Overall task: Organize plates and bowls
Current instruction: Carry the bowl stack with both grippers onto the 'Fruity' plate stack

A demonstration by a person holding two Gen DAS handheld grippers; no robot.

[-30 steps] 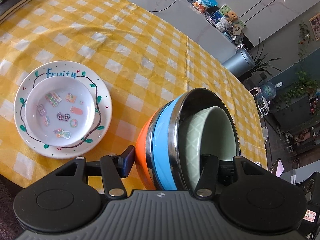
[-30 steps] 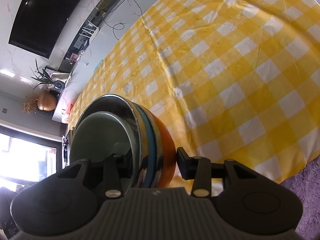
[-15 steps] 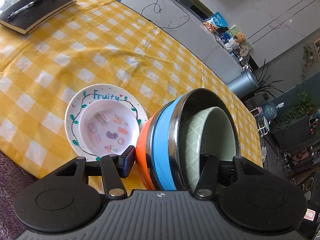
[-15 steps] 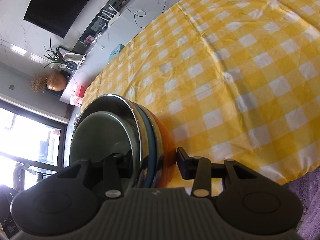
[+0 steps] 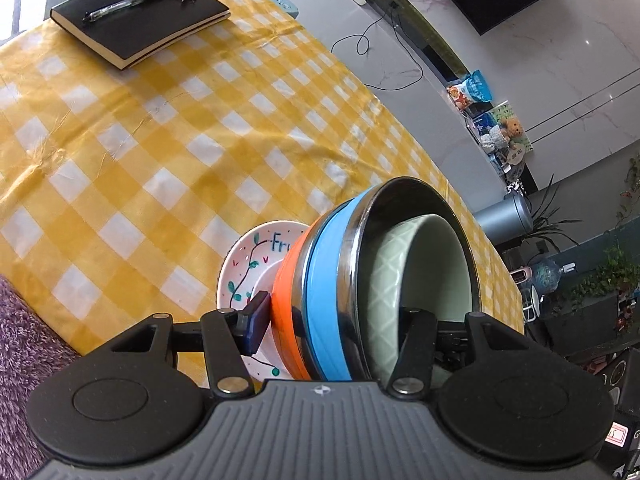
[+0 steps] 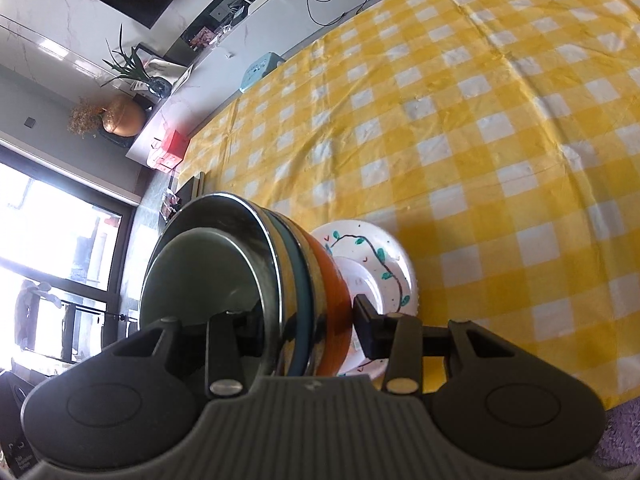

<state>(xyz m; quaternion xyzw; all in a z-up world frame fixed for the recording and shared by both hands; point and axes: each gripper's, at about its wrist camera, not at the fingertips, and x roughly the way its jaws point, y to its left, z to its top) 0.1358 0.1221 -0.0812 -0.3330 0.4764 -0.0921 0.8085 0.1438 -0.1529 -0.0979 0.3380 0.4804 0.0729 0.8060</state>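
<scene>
Left wrist view: the left tool (image 5: 335,322) is clamped on the rim of a nested stack of bowls (image 5: 340,280), one finger outside on the orange wall, the other inside against the pale green bowl (image 5: 416,264). The stack, orange then blue then steel then green, is tipped on its side at about 5 o'clock. Behind it at 7 o'clock a white painted plate (image 5: 248,264) lies on the yellow checked bench (image 5: 160,140). A black notebook (image 5: 140,16) with a pen sits at 11 o'clock.

Right wrist view: the right tool (image 6: 300,320) grips the same stack's (image 6: 296,276) rim, one finger inside, one on the orange side. The plate (image 6: 384,256) lies just right of the stack, at 5 o'clock.
</scene>
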